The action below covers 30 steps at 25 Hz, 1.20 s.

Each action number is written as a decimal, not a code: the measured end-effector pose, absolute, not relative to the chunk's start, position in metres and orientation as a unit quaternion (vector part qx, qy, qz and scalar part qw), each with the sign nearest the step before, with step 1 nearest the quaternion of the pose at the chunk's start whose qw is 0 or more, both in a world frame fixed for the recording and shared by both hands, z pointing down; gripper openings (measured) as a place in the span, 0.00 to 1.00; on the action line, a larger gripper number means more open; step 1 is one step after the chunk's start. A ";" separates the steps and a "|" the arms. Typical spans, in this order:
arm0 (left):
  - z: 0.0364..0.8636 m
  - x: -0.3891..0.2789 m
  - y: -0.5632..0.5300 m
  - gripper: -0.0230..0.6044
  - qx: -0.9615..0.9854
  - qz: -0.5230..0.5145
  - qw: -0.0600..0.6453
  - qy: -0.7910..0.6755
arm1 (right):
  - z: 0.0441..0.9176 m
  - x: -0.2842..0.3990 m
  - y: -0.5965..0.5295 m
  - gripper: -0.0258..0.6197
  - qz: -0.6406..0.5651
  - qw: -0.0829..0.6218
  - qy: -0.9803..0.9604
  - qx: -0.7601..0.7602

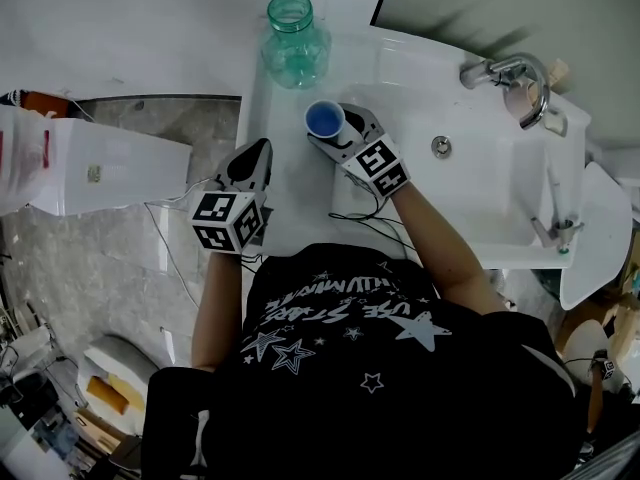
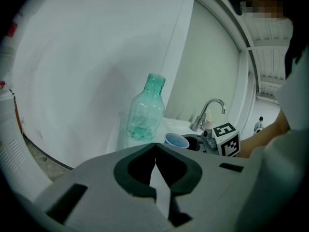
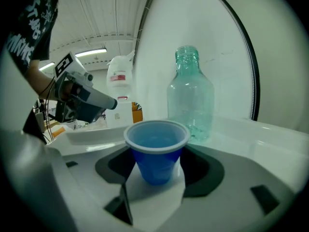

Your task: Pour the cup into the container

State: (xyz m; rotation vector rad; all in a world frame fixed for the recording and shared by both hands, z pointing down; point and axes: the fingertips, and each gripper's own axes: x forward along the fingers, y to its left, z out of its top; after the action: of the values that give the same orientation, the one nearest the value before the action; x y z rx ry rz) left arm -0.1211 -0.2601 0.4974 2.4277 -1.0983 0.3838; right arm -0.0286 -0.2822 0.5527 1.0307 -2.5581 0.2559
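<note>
A small blue cup [image 1: 324,120] stands upright on the white counter [image 1: 285,203], just left of the sink. My right gripper [image 1: 336,131] is open and brackets it: the cup [image 3: 157,149] sits between the dark pads [image 3: 205,170] with a gap on each side. Liquid shows inside the cup. A clear green bottle [image 1: 293,38] with an open mouth stands behind the cup, at the counter's back edge; it also shows in the right gripper view [image 3: 191,98]. My left gripper [image 1: 258,148] hovers at the counter's left edge, shut and empty, its tips [image 2: 155,145] touching, aimed toward the bottle [image 2: 144,112].
The sink basin [image 1: 470,188] with a chrome faucet [image 1: 510,73] lies right of the cup. A white box [image 1: 100,173] sits on the floor side at left. Thin cables [image 1: 370,218] trail over the counter near my body. A wall rises directly behind the bottle.
</note>
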 end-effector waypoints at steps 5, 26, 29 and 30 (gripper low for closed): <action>0.497 -0.116 -0.257 0.05 0.881 0.141 0.218 -0.395 | 0.558 -0.028 -0.278 0.51 0.096 0.192 -0.906 0.365; 0.467 -0.095 -0.171 0.05 0.862 0.116 0.215 -0.444 | 0.492 0.027 -0.211 0.31 0.084 0.166 -0.904 0.386; 0.464 -0.086 -0.152 0.05 0.859 0.112 0.215 -0.452 | 0.478 0.034 -0.195 0.18 0.080 0.156 -0.908 0.381; 0.463 -0.083 -0.146 0.05 0.857 0.110 0.215 -0.454 | 0.474 0.036 -0.190 0.13 0.076 0.153 -0.909 0.381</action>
State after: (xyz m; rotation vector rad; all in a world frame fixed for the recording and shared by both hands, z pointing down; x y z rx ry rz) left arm -0.0833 -0.1463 0.4632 2.3774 -1.2589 0.3062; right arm 0.0363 -0.1904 0.4739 1.0931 -2.6057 0.2188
